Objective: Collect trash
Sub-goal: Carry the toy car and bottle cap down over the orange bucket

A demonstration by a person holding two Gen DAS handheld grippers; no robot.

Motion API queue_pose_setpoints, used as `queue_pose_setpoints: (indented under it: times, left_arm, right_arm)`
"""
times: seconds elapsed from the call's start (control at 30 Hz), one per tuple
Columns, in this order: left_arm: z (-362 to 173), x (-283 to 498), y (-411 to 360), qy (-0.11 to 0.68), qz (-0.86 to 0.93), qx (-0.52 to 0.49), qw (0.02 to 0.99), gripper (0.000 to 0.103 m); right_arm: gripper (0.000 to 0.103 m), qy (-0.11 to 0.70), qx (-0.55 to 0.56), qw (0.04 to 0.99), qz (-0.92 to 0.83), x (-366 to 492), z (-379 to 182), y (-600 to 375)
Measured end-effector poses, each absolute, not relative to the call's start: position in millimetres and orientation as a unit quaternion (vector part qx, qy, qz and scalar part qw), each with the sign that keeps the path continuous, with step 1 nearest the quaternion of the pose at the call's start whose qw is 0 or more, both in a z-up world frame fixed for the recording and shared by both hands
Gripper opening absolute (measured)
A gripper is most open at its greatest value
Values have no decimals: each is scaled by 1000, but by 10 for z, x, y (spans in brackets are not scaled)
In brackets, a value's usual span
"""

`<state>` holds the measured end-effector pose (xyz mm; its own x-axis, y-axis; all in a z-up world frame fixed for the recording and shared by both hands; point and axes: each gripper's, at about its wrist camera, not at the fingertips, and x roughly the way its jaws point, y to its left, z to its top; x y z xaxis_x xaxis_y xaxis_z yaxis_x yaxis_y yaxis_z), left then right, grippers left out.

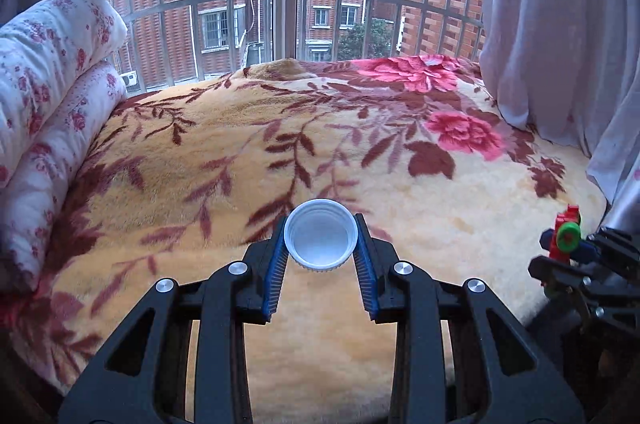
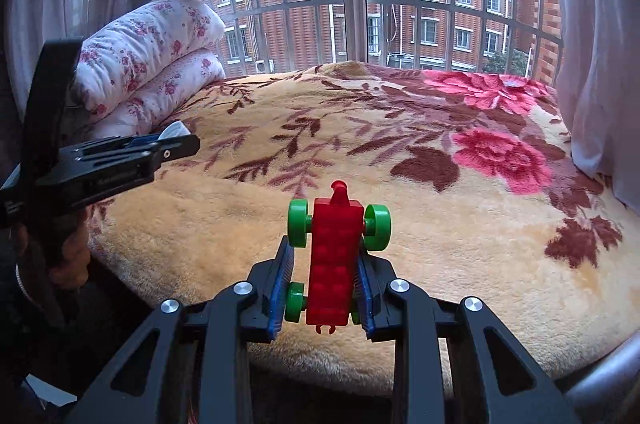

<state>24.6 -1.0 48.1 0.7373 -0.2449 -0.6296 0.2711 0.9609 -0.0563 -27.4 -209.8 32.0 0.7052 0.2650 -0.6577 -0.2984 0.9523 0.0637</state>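
My left gripper (image 1: 321, 238) is shut on a white plastic bottle cap (image 1: 321, 235), open side facing the camera, held above the floral blanket (image 1: 280, 151). My right gripper (image 2: 326, 256) is shut on a red toy brick car (image 2: 334, 260) with green wheels, held above the near edge of the blanket (image 2: 440, 224). The right gripper and the toy car (image 1: 565, 234) also show at the right edge of the left wrist view. The left gripper (image 2: 176, 139) with the cap's white rim (image 2: 174, 130) shows at the left of the right wrist view.
A rolled white floral quilt (image 1: 48, 95) lies along the left side of the bed, also in the right wrist view (image 2: 152, 55). A barred window (image 1: 288, 3) is behind the bed. A pale curtain (image 1: 560, 23) hangs at the right.
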Motion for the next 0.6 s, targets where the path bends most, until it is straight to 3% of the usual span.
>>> queue_pose_setpoints:
  times: [0.6]
  left_arm:
    - [-112,-914,7,417,-132,54,897,31]
  right_arm:
    - [29,402,-39,893,197,-1048,121,-1883]
